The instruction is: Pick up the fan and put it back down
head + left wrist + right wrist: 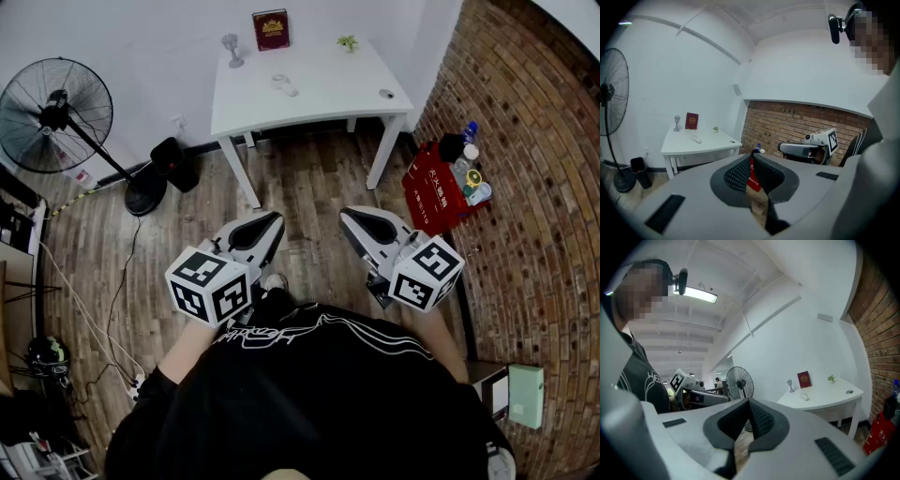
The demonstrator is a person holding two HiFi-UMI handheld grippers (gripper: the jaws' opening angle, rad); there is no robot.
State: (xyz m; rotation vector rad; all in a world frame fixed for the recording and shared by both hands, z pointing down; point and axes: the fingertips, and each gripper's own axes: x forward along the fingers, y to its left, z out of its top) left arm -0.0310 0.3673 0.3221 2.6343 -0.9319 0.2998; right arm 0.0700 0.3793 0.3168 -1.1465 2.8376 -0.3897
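The black pedestal fan (pixel 56 112) stands on the wooden floor at the far left, its round base (pixel 145 199) beside the wall. It also shows at the left edge of the left gripper view as the fan (pixel 611 93), and small and distant in the right gripper view as the fan (pixel 739 383). My left gripper (pixel 276 218) and right gripper (pixel 347 218) are held side by side in front of my body, well short of the fan. In both gripper views the left gripper (pixel 752 153) and right gripper (pixel 749 400) have their tips together with nothing held.
A white table (pixel 319 94) stands ahead against the wall, carrying a red book (pixel 271 28), a small plant (pixel 348 42) and small items. A red crate (pixel 433 192) with bottles sits by the brick wall on the right. A black bin (pixel 173 161) and cables (pixel 94 309) lie left.
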